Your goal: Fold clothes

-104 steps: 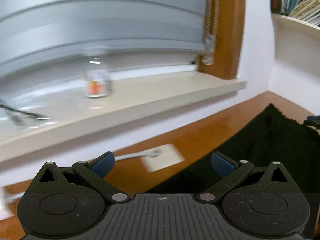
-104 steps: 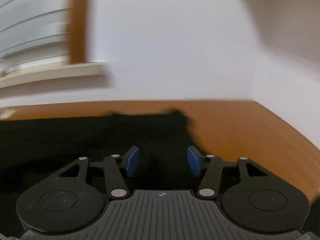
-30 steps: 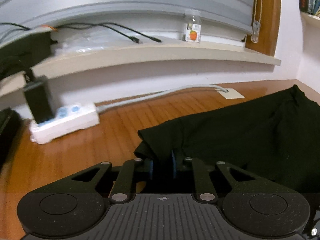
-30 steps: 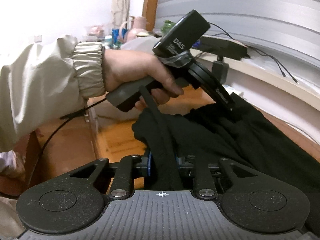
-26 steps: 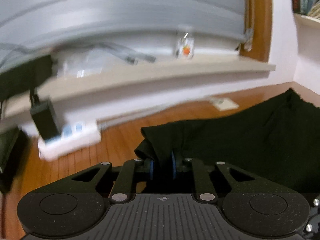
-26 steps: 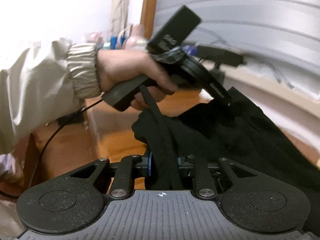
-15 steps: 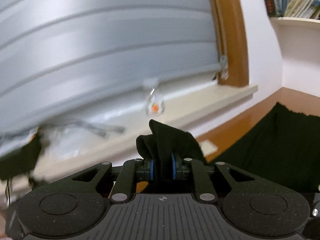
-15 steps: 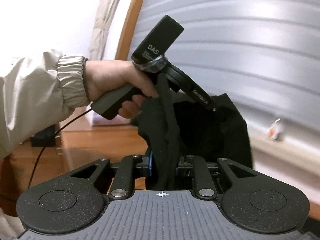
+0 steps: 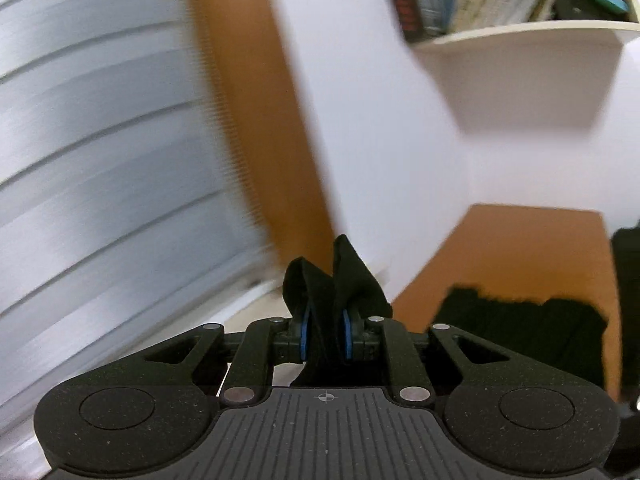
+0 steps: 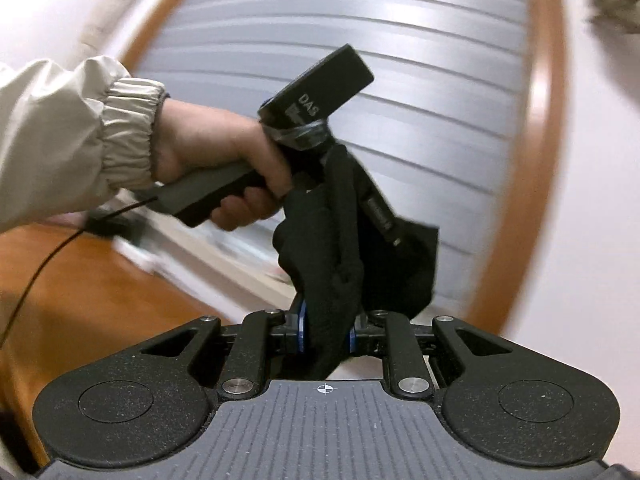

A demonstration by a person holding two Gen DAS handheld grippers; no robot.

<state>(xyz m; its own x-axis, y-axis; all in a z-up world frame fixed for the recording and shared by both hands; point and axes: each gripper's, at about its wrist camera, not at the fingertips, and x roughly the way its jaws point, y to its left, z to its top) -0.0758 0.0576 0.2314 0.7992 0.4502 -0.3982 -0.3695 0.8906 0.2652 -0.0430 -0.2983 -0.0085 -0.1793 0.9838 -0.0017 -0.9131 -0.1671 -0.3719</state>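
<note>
Soft black fabric garment (image 9: 336, 280) is pinched in left gripper (image 9: 325, 339) and right gripper (image 10: 326, 332) jaws, lifted above the wooden desk (image 9: 516, 256); remainder lies at 4 o'clock. Limp, light; edges are best gripped.

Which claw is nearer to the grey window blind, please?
Left: the left claw sits between the blind and the right claw, which grips the black garment farther back.
</note>
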